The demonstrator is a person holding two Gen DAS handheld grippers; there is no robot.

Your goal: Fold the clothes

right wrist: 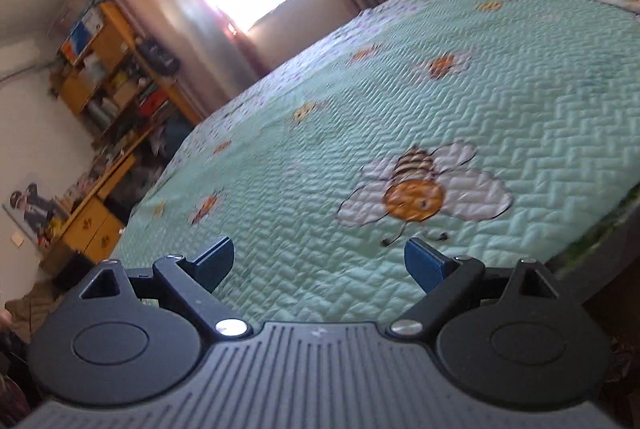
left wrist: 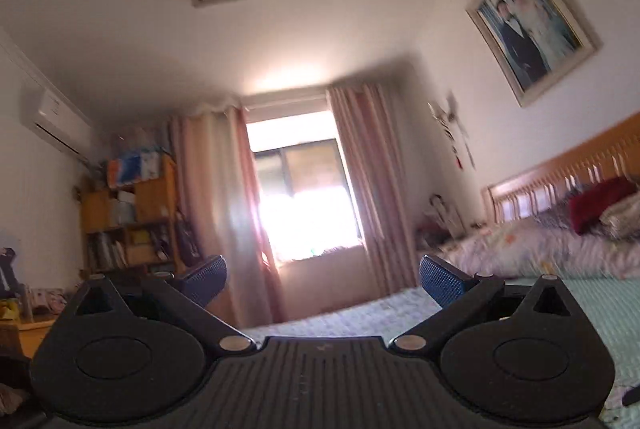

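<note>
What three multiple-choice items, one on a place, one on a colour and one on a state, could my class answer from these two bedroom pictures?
1. Where does the framed photo hang?
A. on the wall above the headboard
B. beside the bookshelf
C. over the window

2. What colour is the bedspread?
A. red
B. pale green
C. brown

3. How do the right tongs stand?
A. shut on a shirt
B. shut, empty
C. open, empty

Answers:
1 A, the frame sits high on the wall over the wooden headboard.
2 B, the quilted cover with bees is pale green.
3 C, the blue fingers stand wide apart with only bedspread showing between them.
</note>
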